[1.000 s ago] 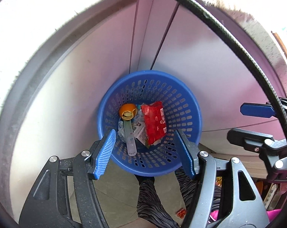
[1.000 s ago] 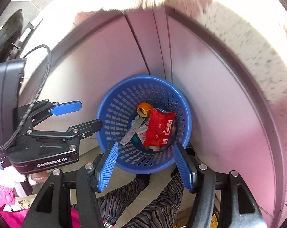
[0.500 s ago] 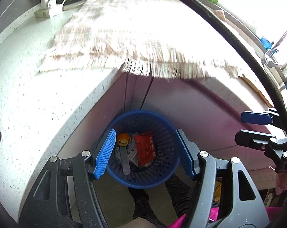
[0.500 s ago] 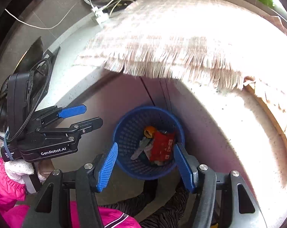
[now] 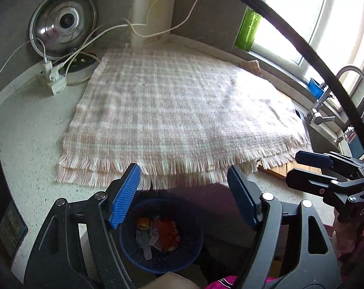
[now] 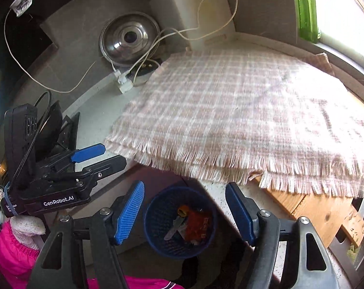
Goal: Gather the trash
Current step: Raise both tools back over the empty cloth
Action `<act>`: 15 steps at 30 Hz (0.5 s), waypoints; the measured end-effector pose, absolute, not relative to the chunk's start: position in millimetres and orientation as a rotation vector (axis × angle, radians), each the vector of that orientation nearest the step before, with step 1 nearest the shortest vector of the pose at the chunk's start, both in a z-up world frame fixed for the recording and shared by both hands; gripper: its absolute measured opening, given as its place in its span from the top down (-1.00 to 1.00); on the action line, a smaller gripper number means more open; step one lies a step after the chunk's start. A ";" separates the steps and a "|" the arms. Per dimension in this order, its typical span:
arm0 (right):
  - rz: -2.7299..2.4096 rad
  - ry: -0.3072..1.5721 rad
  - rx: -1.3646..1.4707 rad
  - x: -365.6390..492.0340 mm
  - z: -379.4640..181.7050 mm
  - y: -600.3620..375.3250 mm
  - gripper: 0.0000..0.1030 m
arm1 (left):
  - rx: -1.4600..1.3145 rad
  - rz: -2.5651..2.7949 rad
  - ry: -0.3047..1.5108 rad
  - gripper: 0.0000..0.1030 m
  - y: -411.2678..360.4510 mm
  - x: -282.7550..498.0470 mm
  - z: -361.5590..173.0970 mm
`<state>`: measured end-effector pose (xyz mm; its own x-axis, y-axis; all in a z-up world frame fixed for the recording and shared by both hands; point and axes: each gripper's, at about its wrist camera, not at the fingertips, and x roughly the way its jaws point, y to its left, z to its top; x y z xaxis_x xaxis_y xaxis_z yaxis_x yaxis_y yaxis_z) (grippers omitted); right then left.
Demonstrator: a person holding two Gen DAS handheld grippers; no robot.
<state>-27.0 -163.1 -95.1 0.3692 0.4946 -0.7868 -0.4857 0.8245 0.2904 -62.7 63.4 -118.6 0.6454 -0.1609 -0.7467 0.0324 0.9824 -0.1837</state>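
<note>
The left gripper (image 5: 183, 193) is pointing down over the front edge of the counter. Its blue pads (image 5: 124, 196) are spreading apart, and nothing is sitting between them. The right gripper (image 6: 184, 210) is doing the same thing just beside it. Its jaws are also opening wide, and they are holding nothing.

Down below both grippers, a blue basket (image 5: 133, 255) is standing on the floor, next to the pink cupboard front. The trash is lying inside it. A red wrapper (image 5: 166, 234) is resting in the middle. A bit of orange peel (image 5: 143, 224) is sitting just beside the wrapper, and a small clear tube (image 5: 147, 252) is lying near them. The rest of the scraps are too blurry to name.

Above the basket, a checked cloth (image 5: 182, 120) with a fringe is lying flat on the speckled counter (image 5: 30, 139). Its fringe is hanging a little over the front edge. A wooden board (image 6: 314, 214) is peeking out from under the cloth on the right side.

Farther back, a shiny pot lid (image 5: 61, 24) is leaning against the wall. White cables (image 5: 90, 41) are trailing in front of it to a white plug block (image 5: 52, 78). A green bottle (image 5: 248, 30) is standing by the window, and a tap (image 5: 326, 101) is curving up on the far right.

A pink sleeve (image 6: 11, 252) and a white glove (image 6: 25, 225) are showing under the left gripper.
</note>
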 end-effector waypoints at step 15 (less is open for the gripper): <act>0.597 0.839 0.079 19.8 -32.2 -192.6 -0.67 | -0.127 -0.098 0.672 -0.81 30.6 -26.3 -35.2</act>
<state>19.8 -192.6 -32.2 0.5156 0.5263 -0.6761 -0.4661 0.8344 0.2941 -26.2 30.6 -35.2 0.7787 -0.1315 -0.6134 0.0493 0.9876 -0.1491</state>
